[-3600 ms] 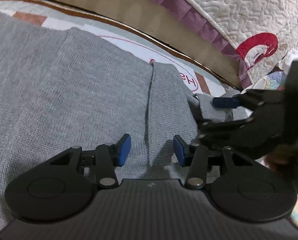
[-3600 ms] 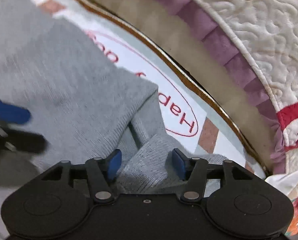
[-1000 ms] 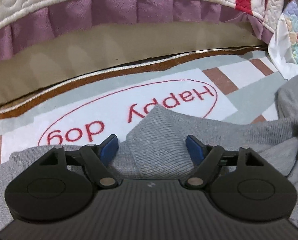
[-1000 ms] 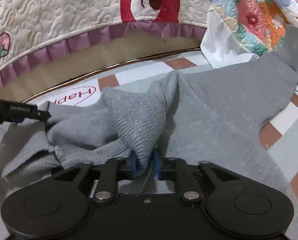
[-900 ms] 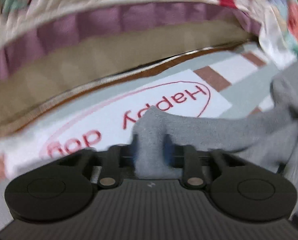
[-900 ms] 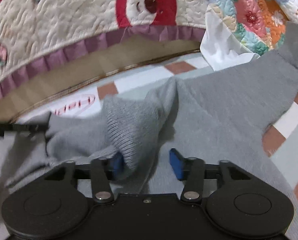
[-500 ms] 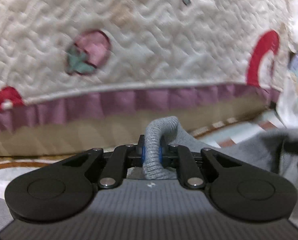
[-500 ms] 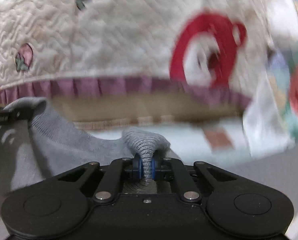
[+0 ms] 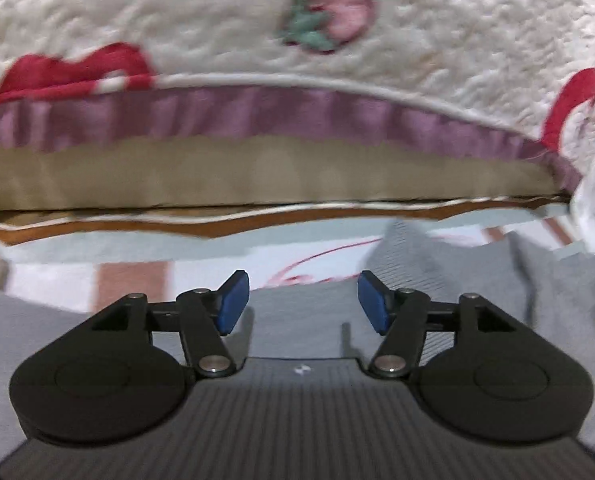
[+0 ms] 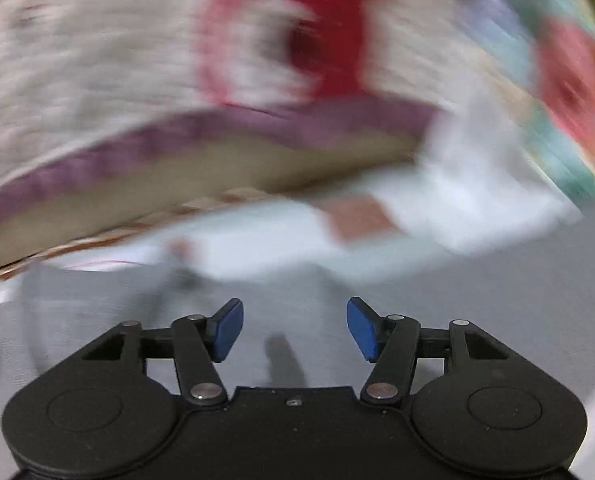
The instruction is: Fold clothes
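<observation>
Half a second earlier each set of tongs was clamped on a raised fold of the grey knit sweater [image 9: 437,280]; at this moment both folds had been let go. The left tongs [image 9: 300,304] were opening with nothing between the blue pads [image 9: 233,300], and the right tongs [image 10: 293,330] were likewise opening and empty. This release indicated that the carried edge had been laid down and one fold was probably complete.

The sweater lay flat on the patterned floor mat [image 9: 129,276], below and ahead of both tongs, not touching the pads. In the left wrist view a ribbed corner rose just beyond the right pad. The quilted bedspread [image 9: 217,20] hung behind. The right wrist view was heavily blurred; finer detail could not be told.
</observation>
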Available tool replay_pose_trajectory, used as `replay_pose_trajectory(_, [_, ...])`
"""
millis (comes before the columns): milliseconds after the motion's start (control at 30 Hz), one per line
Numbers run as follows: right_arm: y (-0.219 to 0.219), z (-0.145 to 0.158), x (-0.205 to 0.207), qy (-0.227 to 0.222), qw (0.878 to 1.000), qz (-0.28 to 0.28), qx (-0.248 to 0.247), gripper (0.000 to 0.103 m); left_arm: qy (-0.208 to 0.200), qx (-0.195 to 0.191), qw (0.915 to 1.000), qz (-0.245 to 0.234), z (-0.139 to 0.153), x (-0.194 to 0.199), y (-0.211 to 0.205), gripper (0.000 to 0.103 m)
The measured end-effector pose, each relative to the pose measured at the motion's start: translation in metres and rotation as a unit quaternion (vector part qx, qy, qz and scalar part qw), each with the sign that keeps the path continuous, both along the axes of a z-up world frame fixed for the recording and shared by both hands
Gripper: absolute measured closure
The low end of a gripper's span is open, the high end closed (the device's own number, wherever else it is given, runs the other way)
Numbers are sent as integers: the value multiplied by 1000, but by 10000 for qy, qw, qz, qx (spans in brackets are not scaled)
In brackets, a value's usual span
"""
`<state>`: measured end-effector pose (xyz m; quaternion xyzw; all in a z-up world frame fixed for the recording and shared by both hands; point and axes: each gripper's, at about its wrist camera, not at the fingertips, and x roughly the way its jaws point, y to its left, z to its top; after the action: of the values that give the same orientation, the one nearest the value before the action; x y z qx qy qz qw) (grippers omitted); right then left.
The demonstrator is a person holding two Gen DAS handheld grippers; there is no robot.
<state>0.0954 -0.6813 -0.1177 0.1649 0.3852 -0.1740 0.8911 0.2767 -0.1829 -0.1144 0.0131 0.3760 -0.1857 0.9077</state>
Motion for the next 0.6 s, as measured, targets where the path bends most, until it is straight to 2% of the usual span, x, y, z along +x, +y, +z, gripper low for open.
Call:
replay_pose_trajectory(100, [-7, -6, -8, 99, 9998, -84, -152, 42, 195, 386, 9988, 237, -14, 6, 29, 44])
replay_pose_trajectory(167, [-6, -7, -1, 80, 9999, 51, -123, 42, 265, 459, 9982, 262, -18, 7, 42, 43])
replay_pose_trajectory(233, [0, -9, 12, 49, 9996, 258, -84, 42, 333, 370, 9983, 317, -20, 8, 53, 43])
replay_pose_trajectory(333, [14, -18, 38, 170, 9986, 508, -41, 39, 603, -84, 9970, 470, -23, 10, 72, 43])
replay_pose_trajectory(367, [23, -22, 45, 265, 9976, 507, -388, 44, 686, -263, 9957, 569, -23, 9, 80, 43])
replay_pose_trajectory(400, [32, -27, 50, 348, 9949, 494, -806, 56, 700, -342, 9949, 635, -23, 5, 86, 44])
replay_pose_trajectory(433, [42, -31, 55, 431, 9904, 480, -1222, 94, 615, -246, 9955, 679, -20, -1, 92, 44])
replay_pose_trajectory(500, [59, -34, 58, 618, 9715, 521, -2228, 95, 387, 112, 9962, 777, -14, -13, 102, 44])
replay_pose_trajectory(567, [54, -41, 60, 819, 9653, 292, -2463, 93, 204, 504, 9943, 912, -8, -25, 114, 44])
replay_pose_trajectory(600, [53, -39, 61, 797, 9683, 130, -2362, 93, 161, 624, 9930, 990, -6, -31, 122, 44])
